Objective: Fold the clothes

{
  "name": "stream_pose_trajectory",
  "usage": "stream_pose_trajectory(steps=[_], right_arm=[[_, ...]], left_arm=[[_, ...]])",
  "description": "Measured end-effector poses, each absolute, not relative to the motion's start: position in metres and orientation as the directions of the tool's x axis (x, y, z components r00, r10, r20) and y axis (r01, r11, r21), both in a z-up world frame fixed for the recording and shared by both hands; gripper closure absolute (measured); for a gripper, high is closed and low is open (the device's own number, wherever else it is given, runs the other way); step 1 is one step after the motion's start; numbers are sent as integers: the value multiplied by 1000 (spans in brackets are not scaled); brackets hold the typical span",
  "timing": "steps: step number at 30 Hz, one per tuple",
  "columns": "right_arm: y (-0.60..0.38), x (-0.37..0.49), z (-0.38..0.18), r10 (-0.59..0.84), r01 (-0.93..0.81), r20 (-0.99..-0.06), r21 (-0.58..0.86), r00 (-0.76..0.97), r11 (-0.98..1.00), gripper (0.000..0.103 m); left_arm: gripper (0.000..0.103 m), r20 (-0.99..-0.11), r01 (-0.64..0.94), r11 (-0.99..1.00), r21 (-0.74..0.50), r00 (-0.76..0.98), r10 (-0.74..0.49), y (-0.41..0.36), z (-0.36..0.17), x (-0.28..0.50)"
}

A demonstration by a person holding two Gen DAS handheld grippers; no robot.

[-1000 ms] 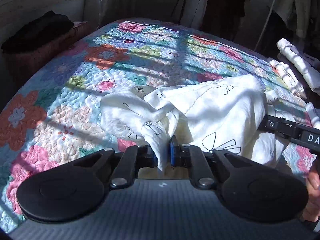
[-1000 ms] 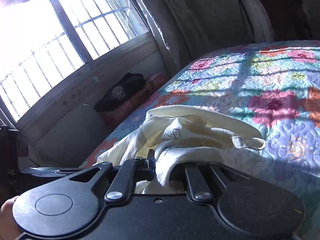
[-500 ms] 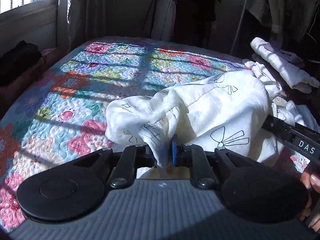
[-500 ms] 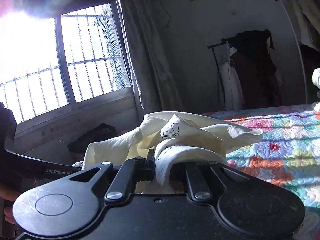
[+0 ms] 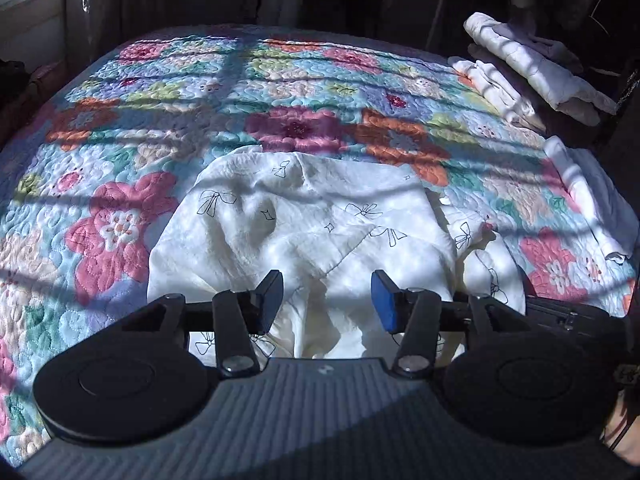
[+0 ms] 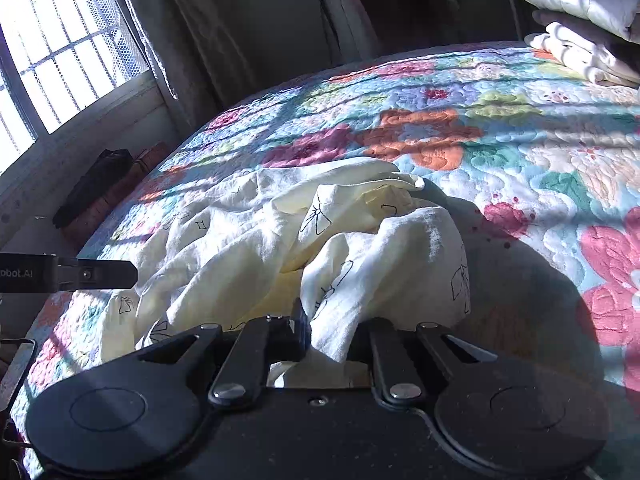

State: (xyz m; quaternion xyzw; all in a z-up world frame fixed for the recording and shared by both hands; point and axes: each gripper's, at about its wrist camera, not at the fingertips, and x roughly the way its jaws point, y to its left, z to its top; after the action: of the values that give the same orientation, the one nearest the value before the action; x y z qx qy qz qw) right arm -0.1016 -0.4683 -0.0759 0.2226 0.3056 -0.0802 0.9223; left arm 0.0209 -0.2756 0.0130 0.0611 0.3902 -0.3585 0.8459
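Observation:
A cream garment with black bow prints (image 5: 304, 224) lies crumpled on the flowered quilt (image 5: 120, 224). My left gripper (image 5: 327, 300) hangs just above its near edge, jaws opening; cloth lies under and between the pads but they do not press it. In the right wrist view the same garment (image 6: 240, 240) is bunched up, and my right gripper (image 6: 328, 336) is shut on a fold of it at the near edge. The left gripper's black finger (image 6: 96, 274) shows at the left of that view.
Folded white clothes (image 5: 532, 64) are stacked at the bed's far right corner, also seen as a pile (image 6: 584, 24). More white cloth (image 5: 592, 200) lies along the right edge. A barred window (image 6: 60, 48) and a dark bundle on a bench (image 6: 96, 188) are left of the bed.
My left gripper has let go of the garment and its jaws have spread. The cloth has dropped flat onto the quilt. My right gripper has come down to the bed, still holding its fold.

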Motion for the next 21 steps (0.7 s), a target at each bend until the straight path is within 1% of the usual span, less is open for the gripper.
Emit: stream_pose_trajectory(steps=[2,3,7,8,10,11,12,16,20,21], right_arm=[[-466,-103,-74,-7,270,-591,357,806,894,89],[-464,-105,-72,-7,263,-586,353,810,898,89],[-461,-109,-67,4,247,-579,354,815,902,89],[-461,-110,-66,7,243,-578,354,816,903,89],[-459,-111,-64,13,233,-582,345,813,909,89],[-457,-111,-63,13,228,-584,338,812,913,89],[-456,-111,-62,14,223,-585,332,811,917,89],[-457,-109,-62,21,218,-600,323,800,921,89],[-457,-107,-62,20,218,-611,313,792,925,89],[-457,-107,-62,19,217,-612,309,790,926,89]], left_arm=[[53,-681,686,707,-174,435,-589,-286,14,17],[53,-684,714,680,-167,414,-601,-295,11,15],[53,-770,784,602,-153,287,-570,-333,-12,17],[50,-778,790,594,-153,274,-565,-338,-17,20],[43,-776,787,594,-170,265,-573,-344,-26,28],[33,-780,785,594,-176,256,-570,-347,-30,32],[29,-791,786,592,-178,243,-561,-350,-34,35],[28,-833,807,559,-192,168,-527,-357,-40,43],[28,-842,834,527,-164,160,-515,-355,-38,41],[36,-847,834,531,-150,169,-505,-355,-39,40]])
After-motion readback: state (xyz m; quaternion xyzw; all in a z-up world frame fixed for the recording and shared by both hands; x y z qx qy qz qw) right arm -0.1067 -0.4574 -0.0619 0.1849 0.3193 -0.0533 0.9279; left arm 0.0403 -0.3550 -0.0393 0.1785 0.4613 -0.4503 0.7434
